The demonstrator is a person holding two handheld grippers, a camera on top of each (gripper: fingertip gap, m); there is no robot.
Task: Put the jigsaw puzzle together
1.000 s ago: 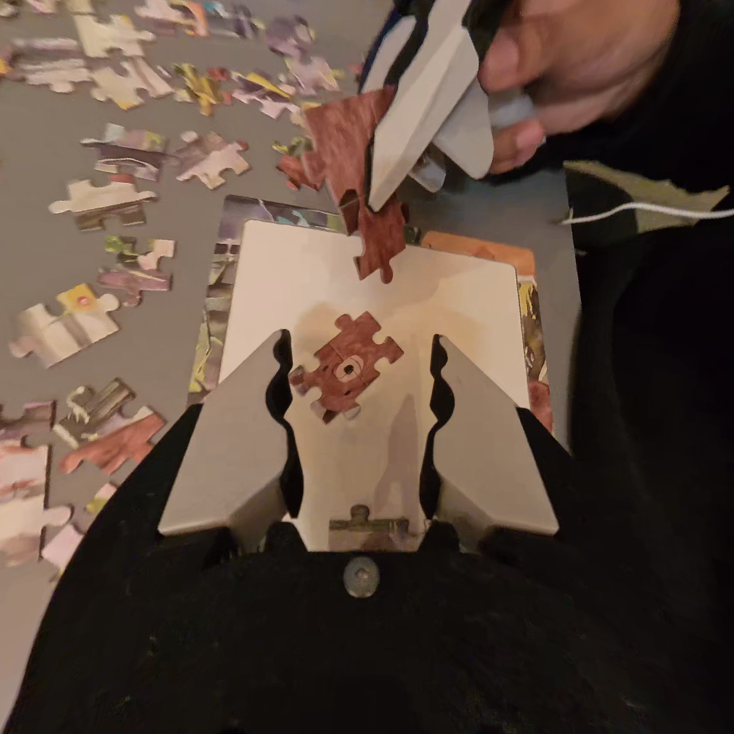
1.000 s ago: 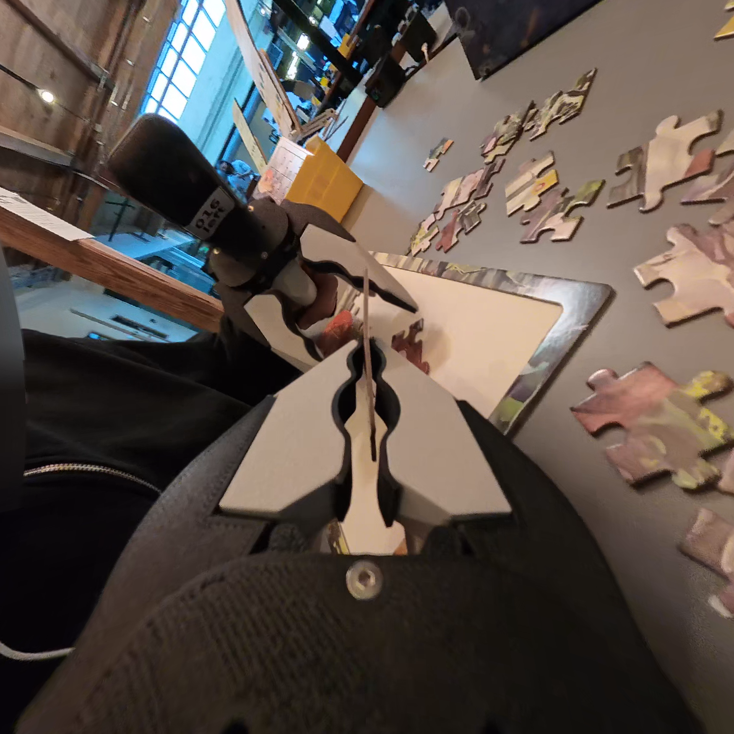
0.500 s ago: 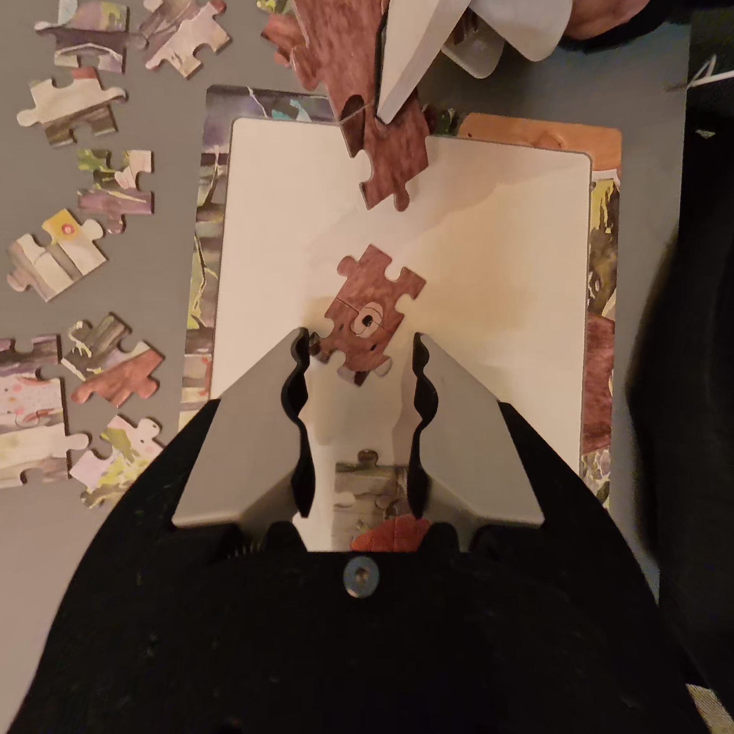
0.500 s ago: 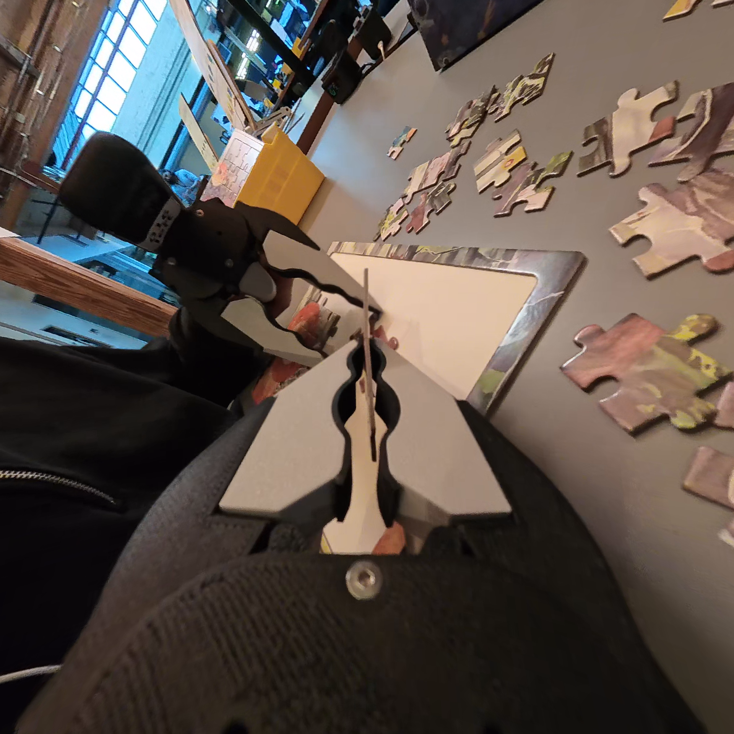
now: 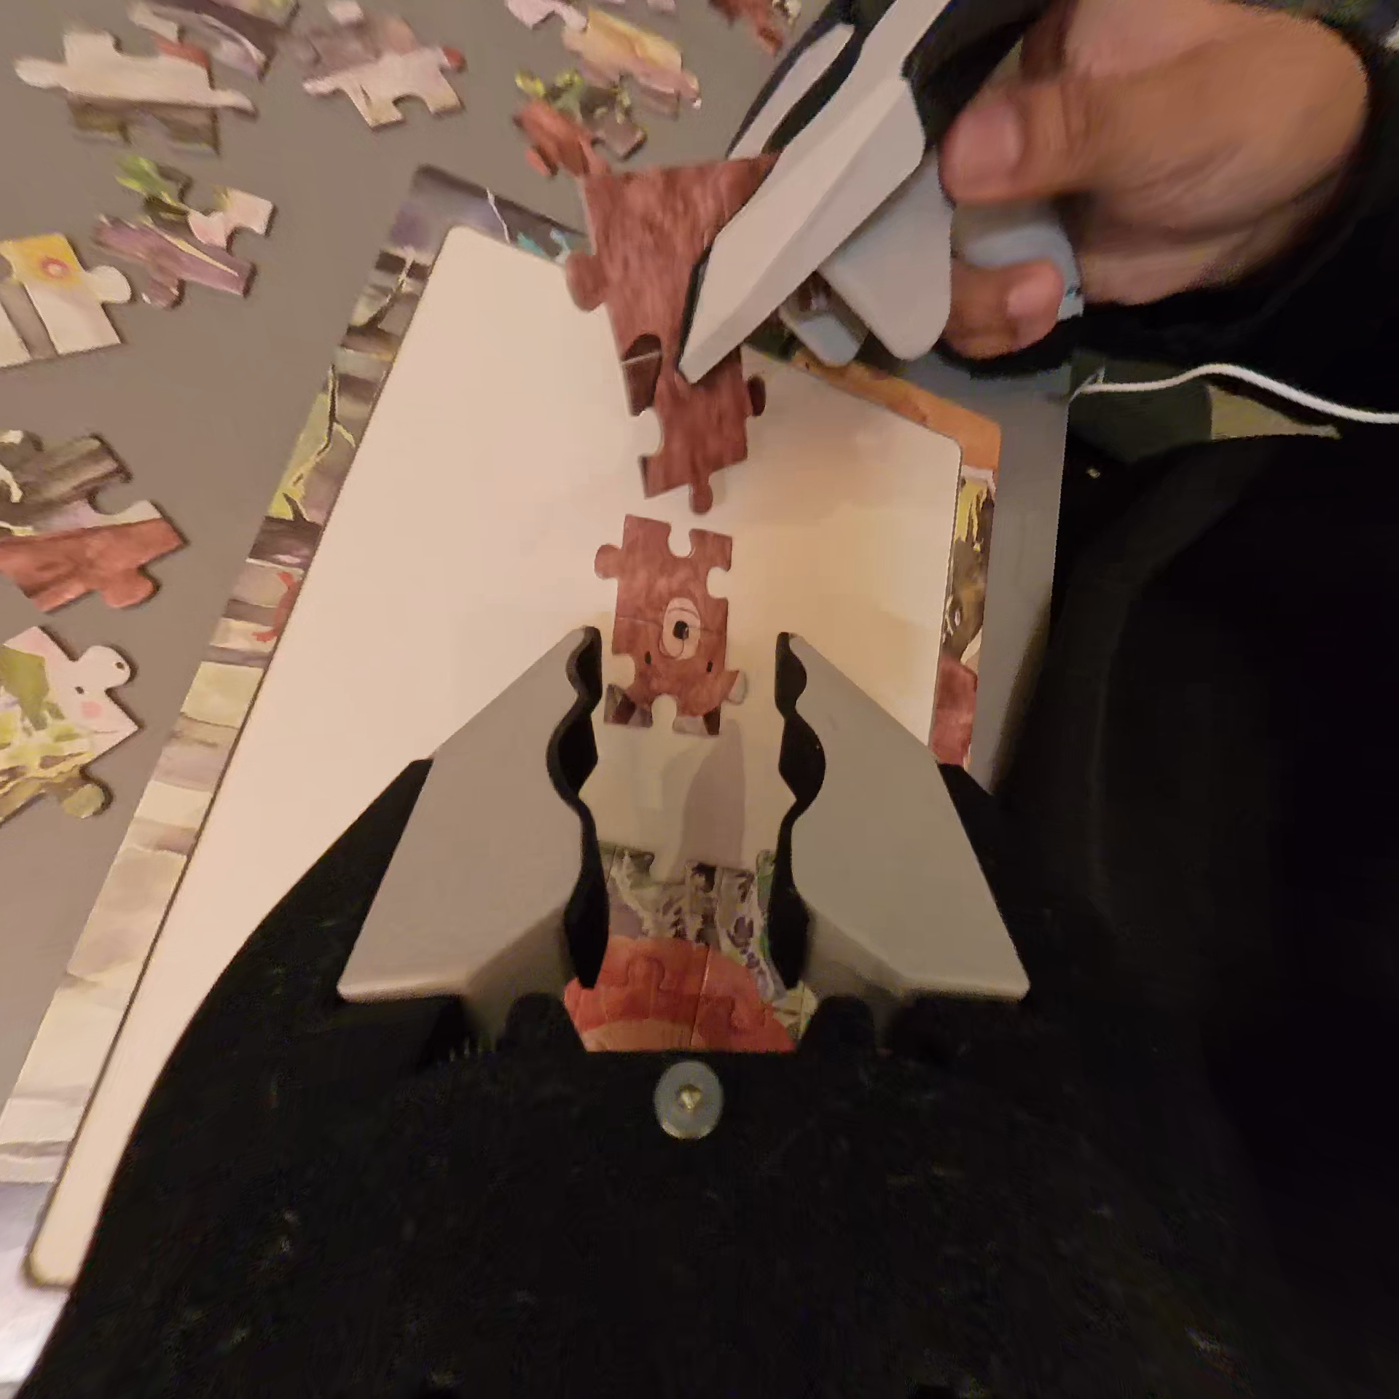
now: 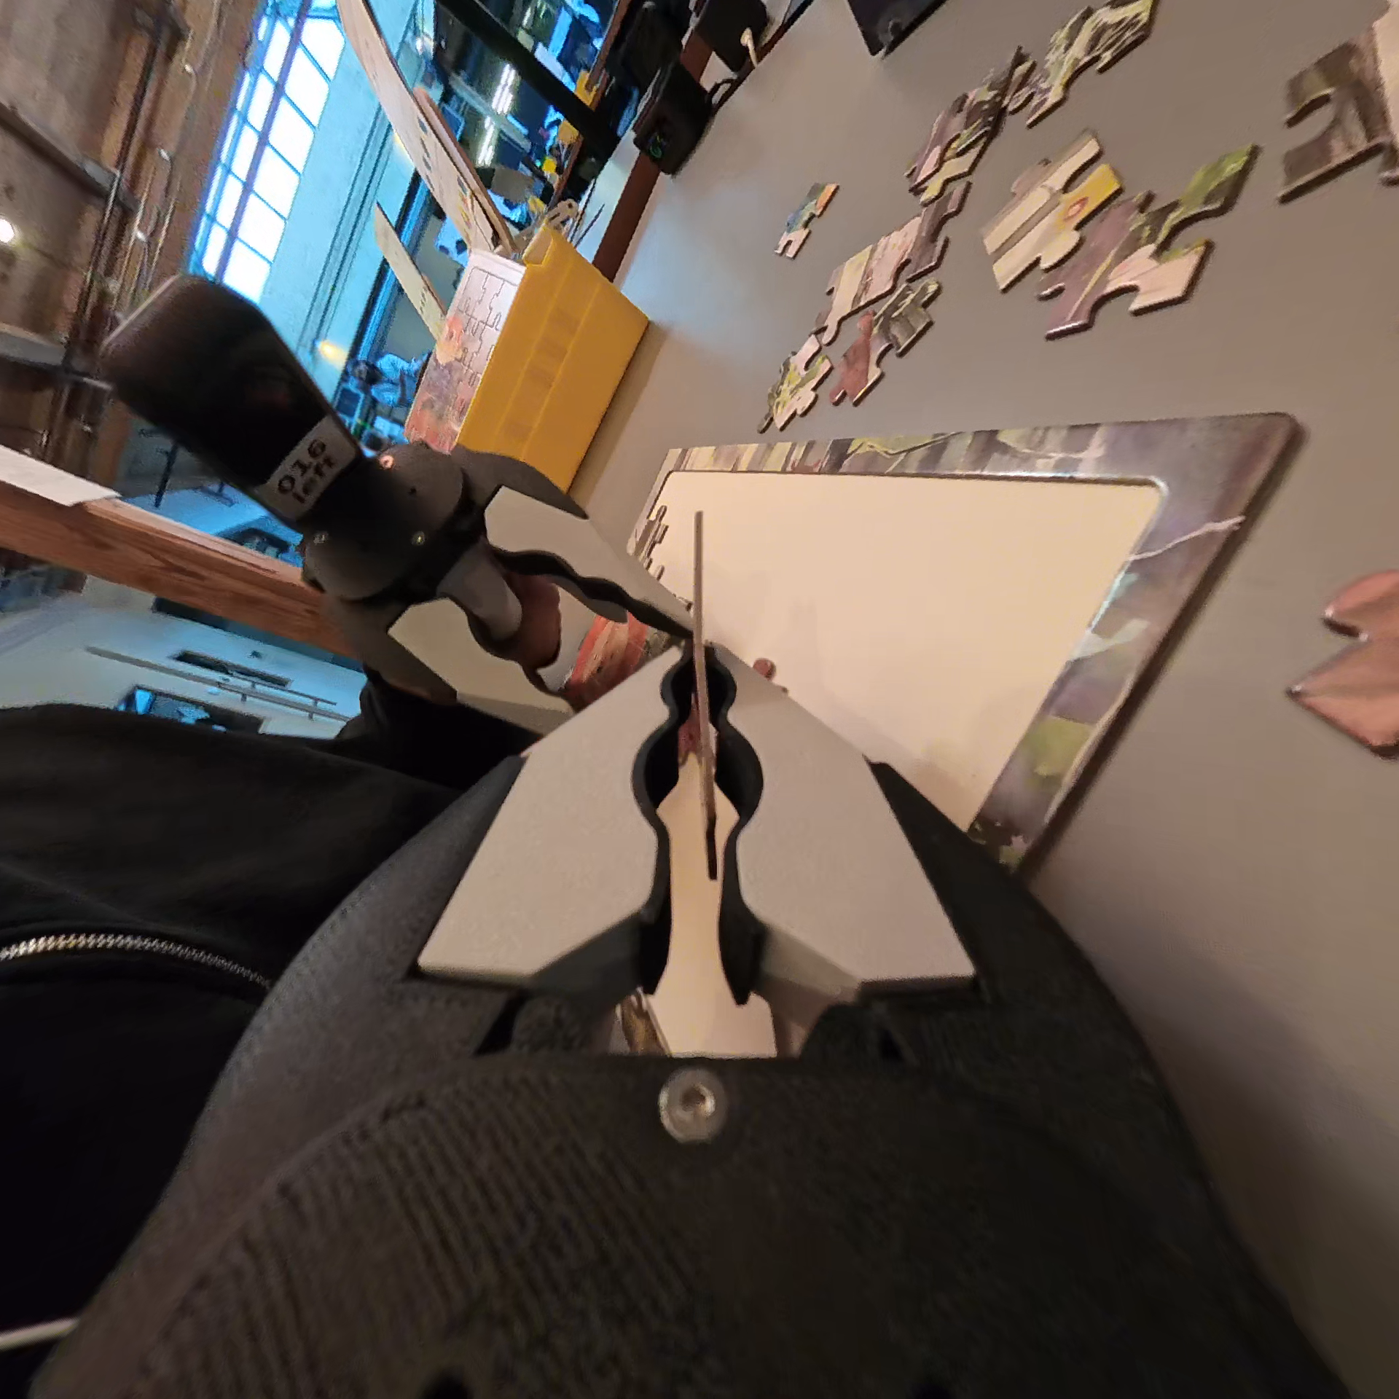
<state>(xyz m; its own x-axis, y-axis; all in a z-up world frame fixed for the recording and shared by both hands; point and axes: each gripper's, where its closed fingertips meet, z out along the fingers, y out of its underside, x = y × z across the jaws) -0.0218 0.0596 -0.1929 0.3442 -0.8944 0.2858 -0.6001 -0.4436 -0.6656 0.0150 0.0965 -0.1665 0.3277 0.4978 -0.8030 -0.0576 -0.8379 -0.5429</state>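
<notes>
Our right gripper [image 5: 693, 363] is clamped on a brown joined piece [image 5: 666, 303], hanging just beyond the eye piece [image 5: 670, 628] lying on the tray [image 5: 469, 530]; the long axes line up near-to-far. Our left gripper [image 5: 685, 651] stands apart, empty, straddling the eye piece's near end; it is the nearer tool.

The left gripper [image 5: 685, 666] points forward and down with its jaws spread apart, nothing between them. The right gripper [image 6: 700, 666] has its jaws pinched together on a thin brown piece [image 5: 666, 303] held on edge. A hand [image 5: 1151, 166] wraps the right gripper's handle, fingers curled around it.
</notes>
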